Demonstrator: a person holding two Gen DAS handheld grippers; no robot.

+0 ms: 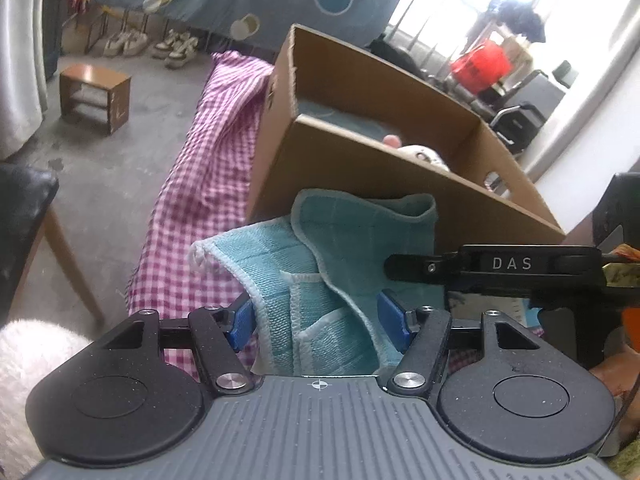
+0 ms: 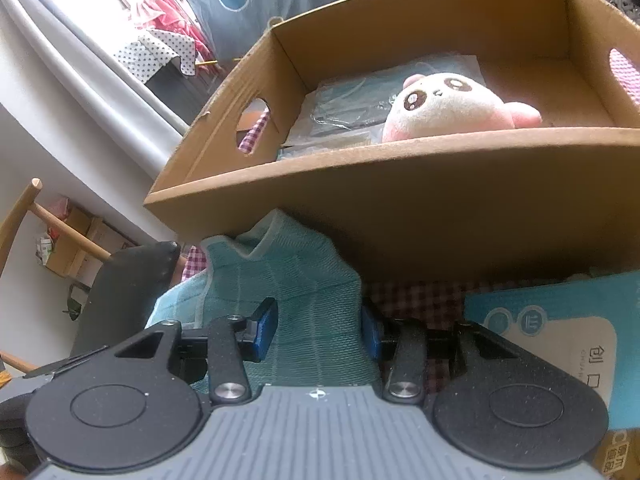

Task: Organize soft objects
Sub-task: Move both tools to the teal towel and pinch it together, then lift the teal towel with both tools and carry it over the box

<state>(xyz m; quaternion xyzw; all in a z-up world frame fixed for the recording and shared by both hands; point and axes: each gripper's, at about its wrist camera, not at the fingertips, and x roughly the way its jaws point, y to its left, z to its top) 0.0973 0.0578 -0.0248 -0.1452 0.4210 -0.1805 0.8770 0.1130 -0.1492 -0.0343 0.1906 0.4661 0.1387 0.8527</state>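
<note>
Just before the cardboard box (image 2: 400, 216), a teal cloth (image 1: 340, 280) hangs bunched above the checked tabletop (image 1: 192, 200); the left gripper (image 1: 320, 320) and right gripper (image 2: 320, 332) each have their jaws clenched on it. Inside the box lies a pink plush toy (image 2: 448, 108).

Cardboard box (image 2: 400, 216) wall blocks ahead; room above its rim.

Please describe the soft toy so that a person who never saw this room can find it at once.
Find the open cardboard box standing on the purple checked cloth. Inside it, against the near wall, lies the plush toy, beside flat clear-wrapped packets. It alone is round, white and pink, with big dark eyes.
</note>
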